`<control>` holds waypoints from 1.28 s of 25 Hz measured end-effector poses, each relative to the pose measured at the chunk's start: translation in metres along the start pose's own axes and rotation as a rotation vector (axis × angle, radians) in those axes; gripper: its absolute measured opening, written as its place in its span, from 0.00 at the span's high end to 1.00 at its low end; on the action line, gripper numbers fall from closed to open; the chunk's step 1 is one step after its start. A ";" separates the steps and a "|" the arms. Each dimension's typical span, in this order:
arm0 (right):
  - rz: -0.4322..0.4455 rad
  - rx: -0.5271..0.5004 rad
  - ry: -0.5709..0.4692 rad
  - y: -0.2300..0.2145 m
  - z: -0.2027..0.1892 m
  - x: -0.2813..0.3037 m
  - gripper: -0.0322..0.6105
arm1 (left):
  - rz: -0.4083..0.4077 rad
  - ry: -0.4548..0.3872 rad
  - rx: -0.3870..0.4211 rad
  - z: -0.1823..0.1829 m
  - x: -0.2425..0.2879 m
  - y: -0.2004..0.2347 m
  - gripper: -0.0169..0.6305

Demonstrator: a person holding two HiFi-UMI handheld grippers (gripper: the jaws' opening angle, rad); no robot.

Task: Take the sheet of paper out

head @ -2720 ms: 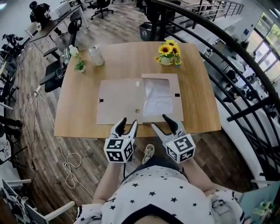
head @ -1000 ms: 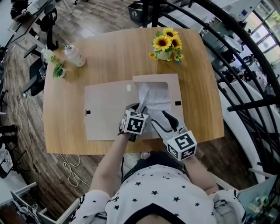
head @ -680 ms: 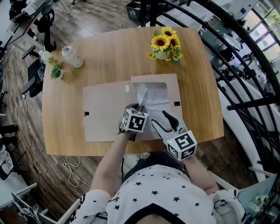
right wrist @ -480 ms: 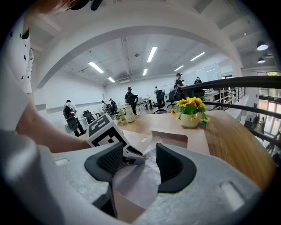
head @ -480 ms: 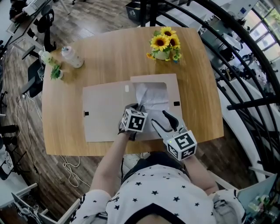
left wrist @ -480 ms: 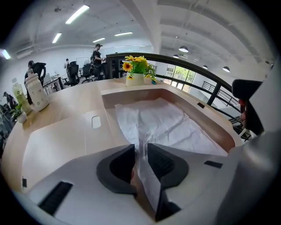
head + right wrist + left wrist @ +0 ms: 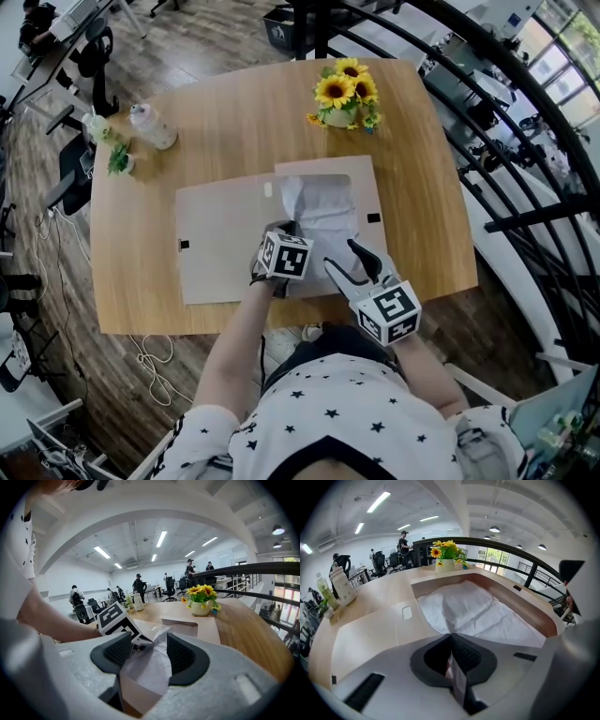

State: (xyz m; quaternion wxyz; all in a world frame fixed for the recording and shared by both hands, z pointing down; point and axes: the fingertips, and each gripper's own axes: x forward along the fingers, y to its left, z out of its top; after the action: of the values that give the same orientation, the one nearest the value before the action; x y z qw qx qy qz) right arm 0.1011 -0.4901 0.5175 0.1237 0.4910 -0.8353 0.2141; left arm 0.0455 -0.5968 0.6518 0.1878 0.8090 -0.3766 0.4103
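An open brown paper folder (image 7: 220, 246) lies flat on the wooden table (image 7: 234, 108). A crumpled white sheet (image 7: 323, 214) rests in its right half, behind a cut-out window. My left gripper (image 7: 287, 228) points down at the sheet's near left edge. In the left gripper view its jaws (image 7: 451, 637) are closing tight, with the sheet (image 7: 473, 611) pinched between the pads. My right gripper (image 7: 341, 258) hovers open at the folder's near edge, right of the left one. Nothing is pressed between its pads; the sheet (image 7: 146, 667) only shows beyond its gap (image 7: 150, 649).
A pot of sunflowers (image 7: 339, 97) stands at the table's far side. A clear bottle (image 7: 154, 126) and a small green plant (image 7: 117, 156) sit at the far left corner. A dark curved railing (image 7: 497, 112) runs close along the table's right side.
My left gripper has moved from the table's front edge onto the folder, to the sheet's near left edge. The sheet has bunched up on its left side. The right gripper has stayed put.
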 end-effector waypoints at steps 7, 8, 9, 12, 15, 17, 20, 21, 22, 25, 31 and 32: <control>-0.004 -0.006 -0.017 0.011 -0.003 -0.015 0.61 | 0.008 -0.041 0.022 0.003 -0.019 -0.003 0.97; -0.003 -0.007 -0.020 0.013 -0.003 -0.018 0.61 | 0.010 -0.050 0.022 0.004 -0.024 -0.004 0.97; -0.003 -0.007 -0.022 0.016 -0.004 -0.021 0.61 | 0.010 -0.060 0.020 0.005 -0.029 -0.005 0.97; -0.003 -0.012 -0.030 0.024 -0.005 -0.030 0.61 | 0.008 -0.093 0.009 0.007 -0.045 -0.010 0.97; -0.004 -0.016 -0.044 0.034 -0.006 -0.040 0.61 | 0.013 -0.122 0.004 0.007 -0.061 -0.013 0.97; -0.003 -0.018 -0.052 0.042 -0.008 -0.047 0.61 | 0.020 -0.141 0.000 0.004 -0.072 -0.017 0.97; -0.002 -0.026 -0.059 0.054 -0.014 -0.060 0.61 | 0.031 -0.165 -0.017 -0.002 -0.089 -0.021 0.97; -0.003 -0.029 -0.063 0.058 -0.015 -0.064 0.61 | 0.036 -0.175 -0.023 -0.004 -0.095 -0.021 0.97; -0.005 -0.033 -0.069 0.063 -0.016 -0.069 0.61 | 0.042 -0.187 -0.029 -0.006 -0.103 -0.022 0.97; -0.012 -0.046 -0.089 0.074 -0.016 -0.081 0.61 | 0.059 -0.234 -0.051 -0.008 -0.126 -0.021 0.97; -0.025 -0.076 -0.124 0.099 -0.023 -0.106 0.61 | 0.068 -0.320 -0.102 -0.020 -0.172 -0.034 0.97; -0.032 -0.080 -0.129 0.104 -0.025 -0.112 0.61 | 0.068 -0.338 -0.108 -0.024 -0.182 -0.037 0.97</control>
State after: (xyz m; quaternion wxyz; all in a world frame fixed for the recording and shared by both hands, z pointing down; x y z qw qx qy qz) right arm 0.0646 -0.3482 0.4680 0.0924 0.5116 -0.8416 0.1463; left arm -0.0075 -0.4758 0.5196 0.1508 0.8420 -0.4516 0.2538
